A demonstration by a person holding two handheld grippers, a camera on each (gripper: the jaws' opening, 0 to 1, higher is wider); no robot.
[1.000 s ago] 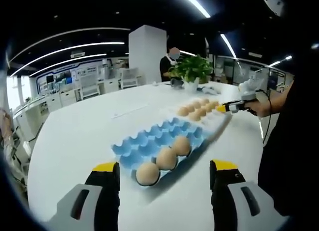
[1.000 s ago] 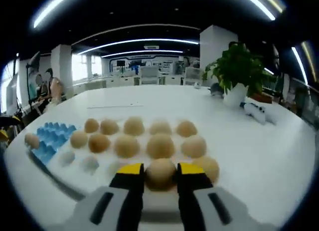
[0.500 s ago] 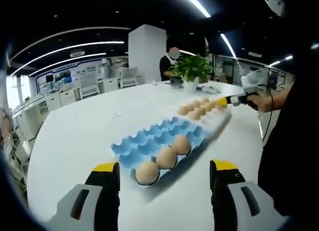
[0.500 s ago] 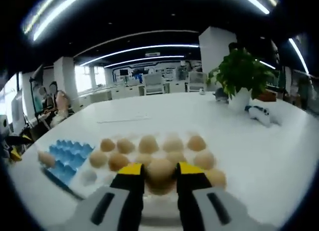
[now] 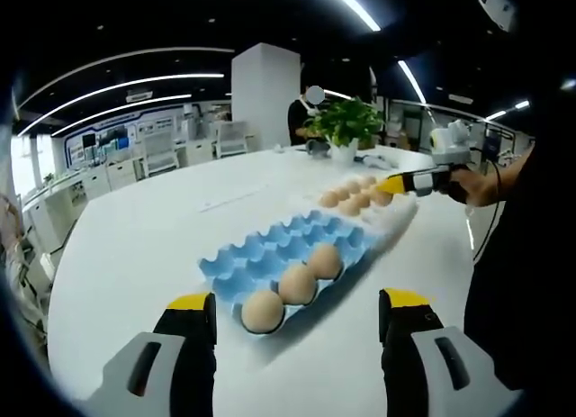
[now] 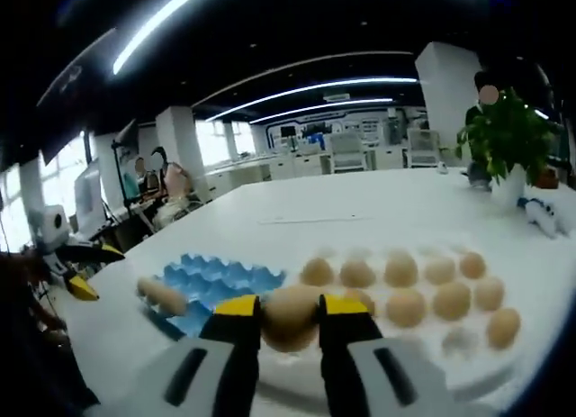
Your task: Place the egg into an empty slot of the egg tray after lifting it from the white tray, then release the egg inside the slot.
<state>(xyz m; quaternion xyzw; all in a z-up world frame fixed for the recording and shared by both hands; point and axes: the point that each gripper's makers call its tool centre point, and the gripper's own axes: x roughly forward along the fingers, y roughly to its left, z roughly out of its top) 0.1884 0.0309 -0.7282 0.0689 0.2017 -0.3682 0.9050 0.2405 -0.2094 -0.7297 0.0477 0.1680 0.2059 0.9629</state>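
The blue egg tray (image 5: 286, 248) lies on the white table with three brown eggs (image 5: 297, 284) along its near edge. Behind it sits the white tray (image 5: 393, 217) with several eggs. My left gripper (image 5: 297, 302) is open, low in front of the blue tray, nothing between its jaws. My right gripper (image 6: 291, 309) is shut on a brown egg (image 6: 290, 298), held above the table between the blue egg tray (image 6: 216, 280) and the white tray (image 6: 450, 358). In the left gripper view the right gripper (image 5: 400, 183) hovers over the white tray, held by a hand.
A potted plant (image 5: 346, 124) stands at the far side of the table, also seen as the plant (image 6: 508, 138) at the right. A small white object (image 6: 544, 214) lies near it. People sit at desks (image 6: 166, 178) beyond the table.
My right gripper has risen off the white tray with the egg and swung left, bringing the blue tray closer. The left gripper has stayed put.
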